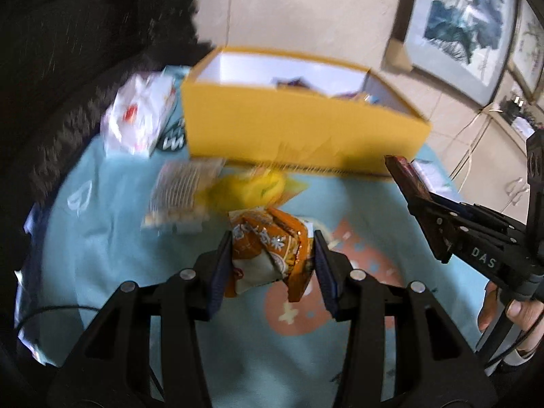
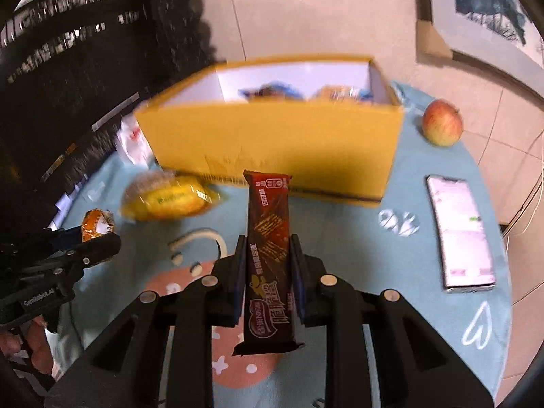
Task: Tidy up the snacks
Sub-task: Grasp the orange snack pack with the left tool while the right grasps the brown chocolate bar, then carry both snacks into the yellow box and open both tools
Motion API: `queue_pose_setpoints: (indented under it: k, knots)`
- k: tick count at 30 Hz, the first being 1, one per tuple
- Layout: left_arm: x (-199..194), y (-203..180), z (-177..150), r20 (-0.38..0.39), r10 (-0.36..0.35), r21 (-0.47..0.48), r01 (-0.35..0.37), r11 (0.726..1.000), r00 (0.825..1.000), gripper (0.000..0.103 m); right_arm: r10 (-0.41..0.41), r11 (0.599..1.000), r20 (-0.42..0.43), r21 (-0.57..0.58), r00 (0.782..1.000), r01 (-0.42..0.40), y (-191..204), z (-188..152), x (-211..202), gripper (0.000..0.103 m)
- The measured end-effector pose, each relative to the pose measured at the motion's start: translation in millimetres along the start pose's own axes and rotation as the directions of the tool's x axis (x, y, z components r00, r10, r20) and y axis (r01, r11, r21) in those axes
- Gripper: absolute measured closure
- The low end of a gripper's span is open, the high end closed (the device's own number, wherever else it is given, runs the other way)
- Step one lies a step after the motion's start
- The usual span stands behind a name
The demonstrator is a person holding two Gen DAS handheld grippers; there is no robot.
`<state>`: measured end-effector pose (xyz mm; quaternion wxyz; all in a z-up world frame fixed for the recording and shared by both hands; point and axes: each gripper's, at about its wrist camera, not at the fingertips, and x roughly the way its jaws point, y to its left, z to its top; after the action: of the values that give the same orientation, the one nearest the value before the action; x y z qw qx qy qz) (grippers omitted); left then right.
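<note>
My left gripper [image 1: 272, 258] is shut on an orange snack packet [image 1: 272, 255] and holds it above the blue tablecloth [image 1: 136, 289]. My right gripper [image 2: 267, 265] is shut on a long brown chocolate wafer bar [image 2: 268, 248], held upright. An open yellow box [image 2: 272, 142] stands behind both and holds several wrapped snacks [image 2: 272, 91]; it also shows in the left wrist view [image 1: 299, 132]. A yellow snack bag [image 2: 170, 199] lies in front of the box; it also shows in the left wrist view [image 1: 251, 187]. The right gripper shows at right in the left wrist view [image 1: 401, 173].
A clear cracker packet [image 1: 180, 193] and a white packet [image 1: 139, 115] lie left of the box. A red apple [image 2: 442, 122] and a phone [image 2: 459, 231] lie on the right of the round table. Tiled floor and framed pictures [image 1: 459, 23] lie beyond.
</note>
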<state>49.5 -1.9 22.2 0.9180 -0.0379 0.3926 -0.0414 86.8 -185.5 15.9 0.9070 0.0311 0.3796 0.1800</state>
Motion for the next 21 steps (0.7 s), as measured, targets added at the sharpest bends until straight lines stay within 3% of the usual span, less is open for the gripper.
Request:
queue_pose_setpoints:
  k: [6, 11, 17, 21]
  knots:
    - [-15, -27, 49, 0.075, -0.019, 0.044, 0.016, 0.999, 0.997, 0.057, 0.013, 0.999, 0.134, -0.033, 0.991, -0.008, -1, 39, -46, 0.079]
    - [-11, -33, 111, 0.117, -0.061, -0.014, 0.064, 0.998, 0.991, 0.057, 0.027, 1.000, 0.241, -0.010, 0.970, -0.025, -7, 69, -54, 0.079]
    - [45, -30, 165, 0.078, -0.030, -0.106, 0.038, 0.994, 0.997, 0.057, -0.041, 0.997, 0.264, 0.067, 0.964, 0.025, -21, 108, -8, 0.079]
    - [86, -32, 181, 0.032, -0.049, -0.116, 0.053, 0.992, 0.998, 0.057, -0.004, 0.982, 0.258, 0.185, 0.966, -0.045, -47, 105, 29, 0.079]
